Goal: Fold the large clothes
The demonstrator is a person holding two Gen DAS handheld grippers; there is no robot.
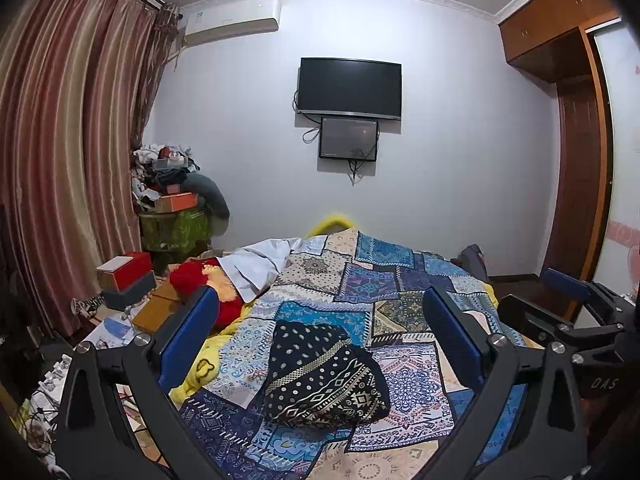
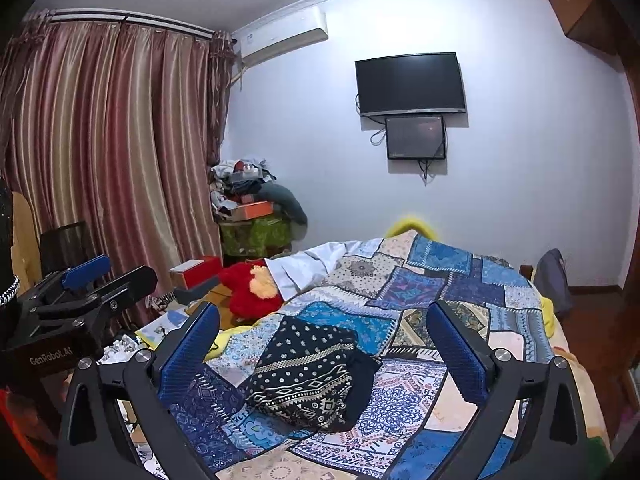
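Left wrist view: the left gripper (image 1: pixel 320 336) stands nearest, its blue-padded jaws spread wide with nothing clamped between them. Just beyond and framed between the fingers lies the folded garment (image 1: pixel 324 376), a dark cloth with white dots and geometric bands, resting as a compact bundle on the patchwork quilt (image 1: pixel 400 280) that covers the bed. At the right edge the right gripper (image 1: pixel 568 300) shows from the side, apart from the cloth. In the right wrist view that right gripper (image 2: pixel 324 340) also has its jaws fully apart, pads touching nothing, and the same garment (image 2: pixel 308 376) sits on the quilt below and between them; the left gripper (image 2: pixel 88 280) appears at the left edge. Farther along the bed, a red plush toy (image 1: pixel 204 284) lies at the quilt's left side beside a white cloth (image 1: pixel 256 268). Boxes (image 1: pixel 126 280) are stacked to the left, near striped curtains (image 1: pixel 68 140). On the far wall hang a dark television (image 1: pixel 350 86), a smaller screen (image 1: pixel 348 138) just under it, and an air conditioner (image 1: pixel 232 20) near the ceiling
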